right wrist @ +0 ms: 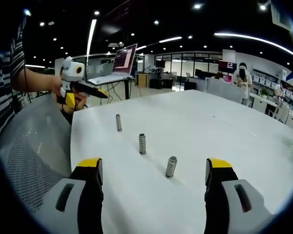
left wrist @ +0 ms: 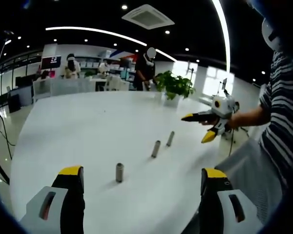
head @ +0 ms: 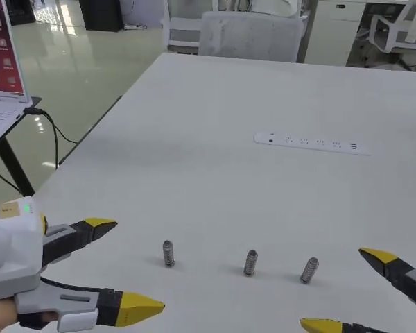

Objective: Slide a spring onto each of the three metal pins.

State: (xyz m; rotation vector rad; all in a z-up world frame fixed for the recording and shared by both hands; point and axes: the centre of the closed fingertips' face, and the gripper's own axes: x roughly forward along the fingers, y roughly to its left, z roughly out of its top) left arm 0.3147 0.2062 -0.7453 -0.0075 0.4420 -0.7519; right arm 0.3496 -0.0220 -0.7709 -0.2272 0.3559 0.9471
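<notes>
Three short metal pins stand upright in a row on the white table [head: 215, 173], and each looks wrapped in a coil spring: left [head: 168, 254], middle [head: 250, 263], right [head: 309, 270]. In the right gripper view the same pins run away from me [right wrist: 171, 166] [right wrist: 142, 144] [right wrist: 118, 122]. My left gripper [head: 125, 265] is open at the row's left end, holding nothing. My right gripper [head: 348, 290] is open at the right end, also holding nothing. Seen in the left gripper view, the nearest pin [left wrist: 119, 172] stands just ahead of the open jaws.
A white power strip [head: 312, 143] lies further back on the table. A laptop [head: 0, 62] sits on a stand off the left edge, with cables hanging. A grey chair [head: 249, 35] stands at the far end. People are in the background.
</notes>
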